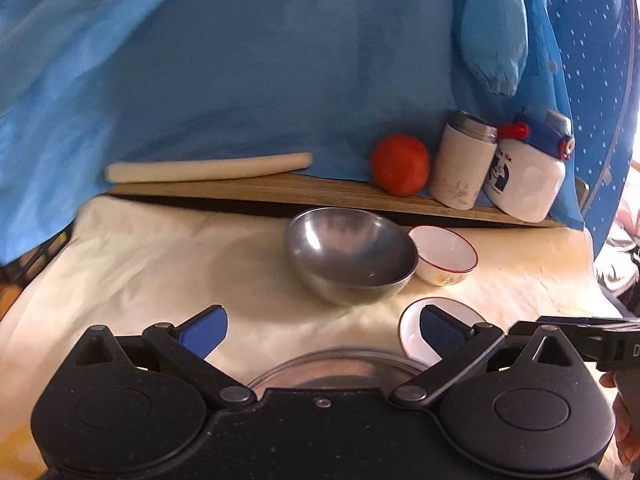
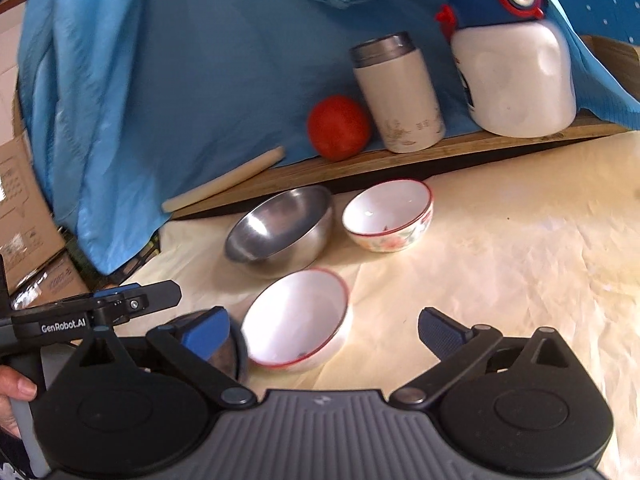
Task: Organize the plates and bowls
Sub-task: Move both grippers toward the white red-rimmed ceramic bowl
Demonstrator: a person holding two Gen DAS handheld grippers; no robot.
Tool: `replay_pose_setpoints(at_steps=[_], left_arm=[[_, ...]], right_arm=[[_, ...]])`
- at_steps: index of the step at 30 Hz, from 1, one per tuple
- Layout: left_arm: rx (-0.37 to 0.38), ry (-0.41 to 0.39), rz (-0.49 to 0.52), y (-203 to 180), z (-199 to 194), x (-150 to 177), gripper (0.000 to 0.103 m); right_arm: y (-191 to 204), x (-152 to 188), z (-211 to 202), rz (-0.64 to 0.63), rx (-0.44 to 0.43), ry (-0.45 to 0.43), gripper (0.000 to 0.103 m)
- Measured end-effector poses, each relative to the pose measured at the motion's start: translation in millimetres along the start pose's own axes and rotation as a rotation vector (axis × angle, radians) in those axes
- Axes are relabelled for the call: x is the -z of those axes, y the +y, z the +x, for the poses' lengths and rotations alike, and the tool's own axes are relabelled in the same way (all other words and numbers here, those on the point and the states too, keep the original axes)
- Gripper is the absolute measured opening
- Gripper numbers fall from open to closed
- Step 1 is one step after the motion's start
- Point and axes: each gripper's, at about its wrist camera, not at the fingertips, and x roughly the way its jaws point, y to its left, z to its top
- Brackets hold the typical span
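On the cream cloth stand a steel bowl (image 1: pixel 350 254) (image 2: pixel 280 226) and, right beside it, a floral bowl (image 1: pixel 442 254) (image 2: pixel 388 216) with a red rim. Nearer to me sits a plain white bowl (image 2: pixel 296 318) (image 1: pixel 412 334), also red-rimmed and tilted. My right gripper (image 2: pixel 324 334) is open around it, and neither pad touches it. My left gripper (image 1: pixel 320 330) is open too, with nothing between its fingers. It hovers over a shallow steel dish (image 1: pixel 340 372), whose edge shows behind my right gripper's left finger (image 2: pixel 228 354).
A wooden board (image 1: pixel 320 192) along the back carries a pale stick (image 1: pixel 208 168), a tomato (image 1: pixel 400 164), a white flask (image 1: pixel 464 164) and a white bottle (image 1: pixel 528 168) with a blue cap. Blue cloth (image 1: pixel 260 60) hangs behind. Cardboard boxes (image 2: pixel 24 216) stand at the left.
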Motion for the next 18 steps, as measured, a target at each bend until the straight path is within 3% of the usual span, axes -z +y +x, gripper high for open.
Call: replay_pose_setpoints(at_steps=[8, 18], left_arm=[[0.014, 0.060, 0.072, -16.4, 33.9, -13.3, 0.102], [0.022, 0.157, 0.085, -16.2, 62.9, -14.0, 0.102]], right_arm=[[-20.9, -10.1, 20.4, 0.013, -0.003, 0.017, 0.103], [-23.5, -5.8, 32.9, -0.009, -0.004, 0.041, 0.103]])
